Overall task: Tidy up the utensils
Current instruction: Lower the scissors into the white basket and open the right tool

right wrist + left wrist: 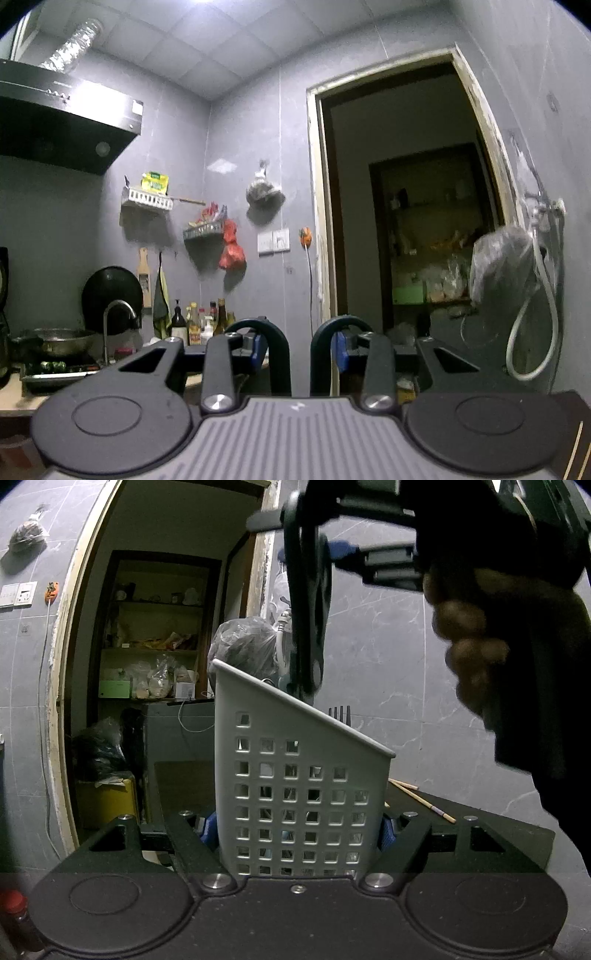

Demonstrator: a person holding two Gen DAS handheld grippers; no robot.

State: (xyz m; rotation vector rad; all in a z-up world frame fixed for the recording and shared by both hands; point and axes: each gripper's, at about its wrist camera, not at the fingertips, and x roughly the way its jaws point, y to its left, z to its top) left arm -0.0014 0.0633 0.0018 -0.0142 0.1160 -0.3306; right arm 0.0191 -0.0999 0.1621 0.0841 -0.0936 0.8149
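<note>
On the dark worktop (491, 808) in front of me stands the white perforated utensil holder (295, 775), and my left gripper (297, 830) has its fingers clenched on its lower sides, pads pressed to either wall, steadying it upright. Above it, my right gripper (306, 568), held in a hand (469, 642), hangs over the holder's tall back edge with a dark, flat utensil (308, 627) hanging down between its fingers; the tip sits just at the rim, so I judge it is partly lowered in. From the right wrist view the right gripper's fingers (273, 354) stand part-way apart with a narrow gap, and I cannot tell from there whether the pads press on the utensil or have let it go. The task looks about midway: the tines of a dark fork (340, 714) already poke up from inside the holder, while a pair of wooden chopsticks (424, 801) lies on the worktop just beside it, not yet put away. The room is a dim, grey-tiled kitchen, with a doorway (159, 627) opening onto cluttered shelves, a range hood (62, 122), a sink tap (118, 314) and a row of sauce bottles (203, 321) against the far wall.
</note>
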